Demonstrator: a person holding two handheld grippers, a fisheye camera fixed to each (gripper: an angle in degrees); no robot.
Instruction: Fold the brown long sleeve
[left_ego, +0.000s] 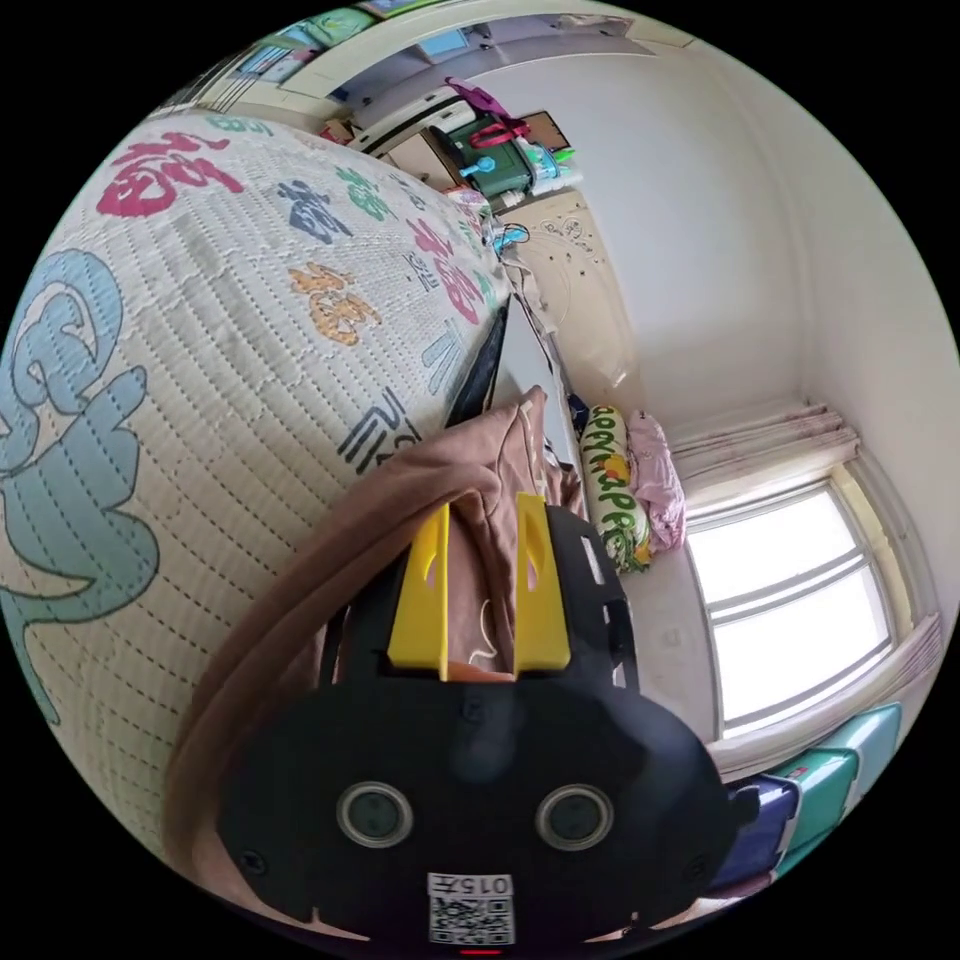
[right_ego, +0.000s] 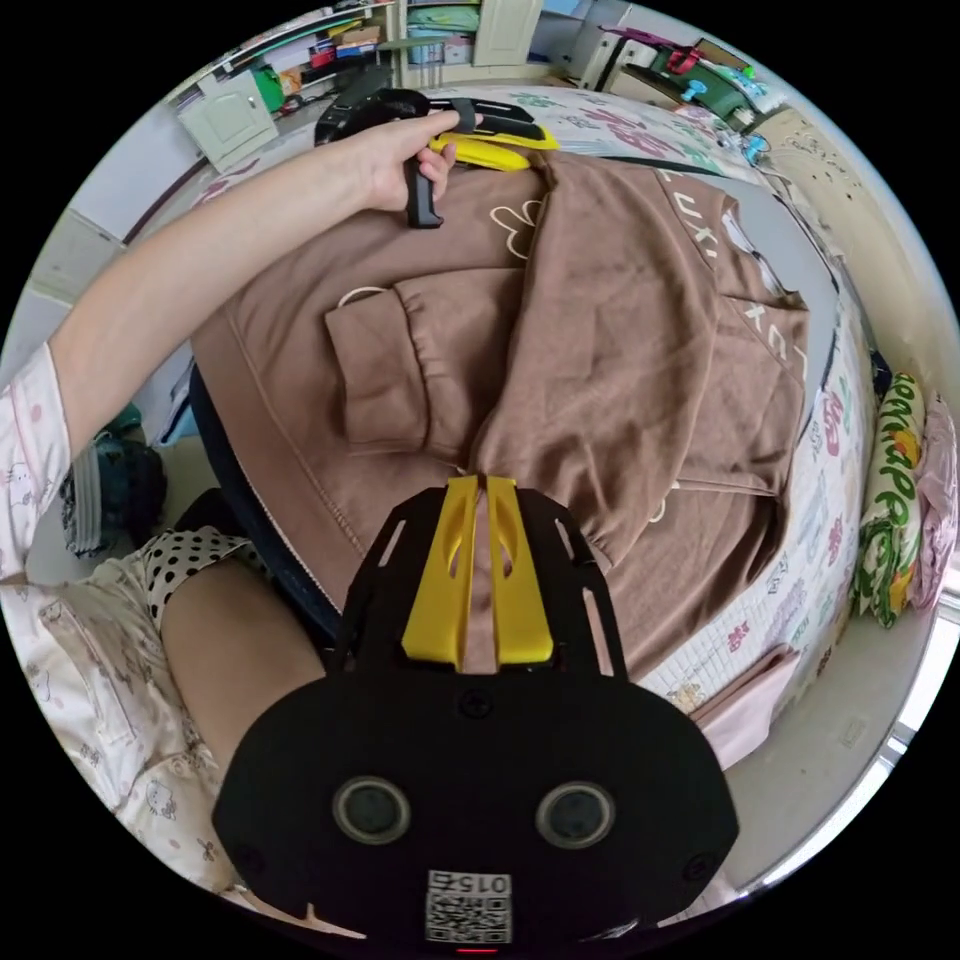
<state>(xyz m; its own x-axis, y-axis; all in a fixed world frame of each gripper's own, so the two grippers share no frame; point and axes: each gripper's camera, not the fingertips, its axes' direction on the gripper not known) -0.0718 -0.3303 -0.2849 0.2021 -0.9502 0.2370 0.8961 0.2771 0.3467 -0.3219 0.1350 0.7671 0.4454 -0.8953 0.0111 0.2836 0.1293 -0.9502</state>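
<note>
Bed (right_ego: 800, 590): quilted cover under everything, lettering plain in left gripper view.
Brown top (right_ego: 620, 330): spread on bed, 1 sleeve already across chest.
Right gripper (right_ego: 485, 490): jaws nearly closed, pinching near hem.
Left gripper (right_ego: 500, 150): at far edge of top; jaws slightly apart with cloth between, grip unclear.
Advice: lift both edges level, fold flat.
</note>
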